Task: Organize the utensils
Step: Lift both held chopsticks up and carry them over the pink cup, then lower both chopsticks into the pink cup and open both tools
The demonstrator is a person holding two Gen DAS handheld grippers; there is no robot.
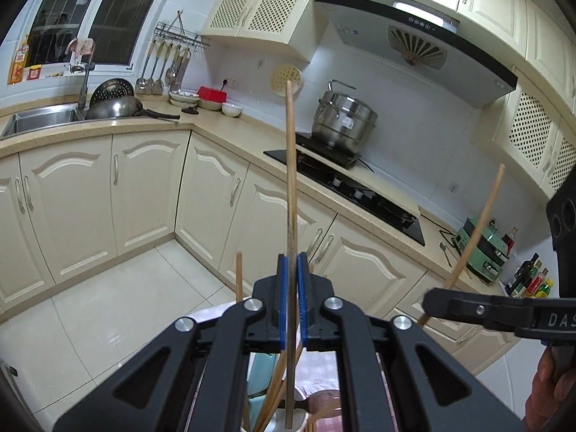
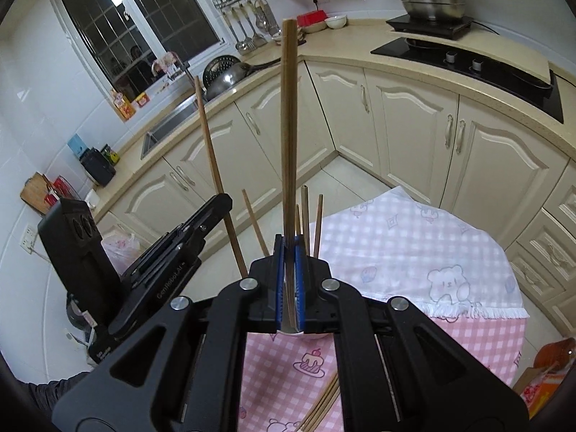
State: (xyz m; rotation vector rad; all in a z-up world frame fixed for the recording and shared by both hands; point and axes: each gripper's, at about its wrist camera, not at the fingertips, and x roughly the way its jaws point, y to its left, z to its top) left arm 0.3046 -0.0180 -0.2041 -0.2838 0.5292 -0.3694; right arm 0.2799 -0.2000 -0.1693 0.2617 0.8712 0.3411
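On the far left of the left wrist view, a sink (image 1: 46,117) sits under the window with a wok (image 1: 115,108) beside it and ladles (image 1: 158,72) hanging on the wall. Nearer the middle, a short chopstick (image 1: 238,277) pokes up just left of the left gripper (image 1: 292,298). That gripper is clamped on a single long wooden chopstick (image 1: 291,180), which stands almost upright between its blue pads and runs down toward a white cup (image 1: 293,417) below; more chopsticks (image 1: 271,396) lean in that cup. Behind, a steel pot (image 1: 342,118) stands on the stove (image 1: 345,180). Further right, the right gripper (image 1: 433,304) comes in from the edge with its jaws closed on a tilted chopstick, and part of a hand (image 1: 547,388) shows at the bottom corner.

In the right wrist view, the left gripper (image 2: 219,203) is at the left with its long chopstick (image 2: 216,180) slanting beside it. In the middle, the right gripper (image 2: 289,284) is closed on a chopstick (image 2: 289,126) pointing up and away. Several chopstick tips (image 2: 306,212) rise just behind its fingers, above the cup rim. To the right lies the pink checked tablecloth (image 2: 414,252), with loose chopsticks (image 2: 322,410) lying on it near the bottom.
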